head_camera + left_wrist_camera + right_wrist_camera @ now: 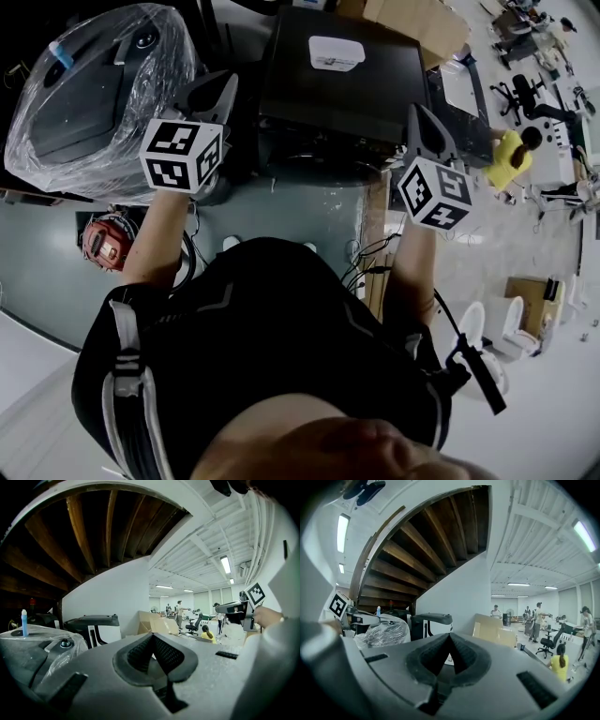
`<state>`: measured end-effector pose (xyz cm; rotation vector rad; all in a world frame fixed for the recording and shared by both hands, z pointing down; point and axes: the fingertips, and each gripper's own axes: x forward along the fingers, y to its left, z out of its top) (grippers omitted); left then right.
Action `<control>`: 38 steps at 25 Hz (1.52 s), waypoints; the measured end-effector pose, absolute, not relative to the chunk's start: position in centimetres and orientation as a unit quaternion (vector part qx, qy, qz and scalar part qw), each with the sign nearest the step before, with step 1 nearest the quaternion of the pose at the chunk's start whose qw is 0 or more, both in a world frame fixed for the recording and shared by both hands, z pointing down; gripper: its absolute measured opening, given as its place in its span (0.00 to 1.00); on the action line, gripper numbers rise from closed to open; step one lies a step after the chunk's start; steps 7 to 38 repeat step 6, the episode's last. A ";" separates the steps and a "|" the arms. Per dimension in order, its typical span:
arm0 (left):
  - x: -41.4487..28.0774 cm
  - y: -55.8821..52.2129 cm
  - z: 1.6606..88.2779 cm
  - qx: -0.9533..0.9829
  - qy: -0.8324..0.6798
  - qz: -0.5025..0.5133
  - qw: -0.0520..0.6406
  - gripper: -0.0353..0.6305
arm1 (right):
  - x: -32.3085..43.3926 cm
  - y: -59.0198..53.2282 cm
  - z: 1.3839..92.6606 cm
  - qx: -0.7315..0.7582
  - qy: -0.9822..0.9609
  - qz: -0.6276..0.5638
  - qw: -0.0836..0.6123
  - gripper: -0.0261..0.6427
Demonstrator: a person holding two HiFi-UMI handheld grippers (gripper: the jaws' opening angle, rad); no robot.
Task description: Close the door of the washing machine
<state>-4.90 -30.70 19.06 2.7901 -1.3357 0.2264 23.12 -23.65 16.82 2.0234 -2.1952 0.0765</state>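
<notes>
Straight ahead, the washing machine [319, 98] shows a black top

I'm wearing a black shirt [272, 319] | grey strap [127, 347], white edges | grey left gripper [225, 86], right gripper [419, 114] bearing black-white cubes [181, 153] | black cable [448, 319]

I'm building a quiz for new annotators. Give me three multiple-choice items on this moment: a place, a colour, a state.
1. The plastic-wrapped machine lies: A) near the left gripper B) at the right edge C) behind the person.
2. The bystander's shirt is: A) red B) yellow C) white.
3. Left gripper and right gripper fingers are: A) wide open B) shut on cloth C) shut, empty.
A: head view shows it upper left. B: plainly yellow. C: both gripper views show them meeting on nothing.
</notes>
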 end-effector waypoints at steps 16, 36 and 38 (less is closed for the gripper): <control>-5.3 -30.6 19.0 0.898 -0.434 0.070 0.015 0.06 | 23.7 -23.7 16.9 0.682 -0.727 0.031 0.072 0.04; -5.3 -30.6 19.0 0.898 -0.434 0.070 0.015 0.06 | 23.7 -23.7 16.9 0.682 -0.727 0.031 0.072 0.04; -5.3 -30.6 19.0 0.898 -0.434 0.070 0.015 0.06 | 23.7 -23.7 16.9 0.682 -0.727 0.031 0.072 0.04</control>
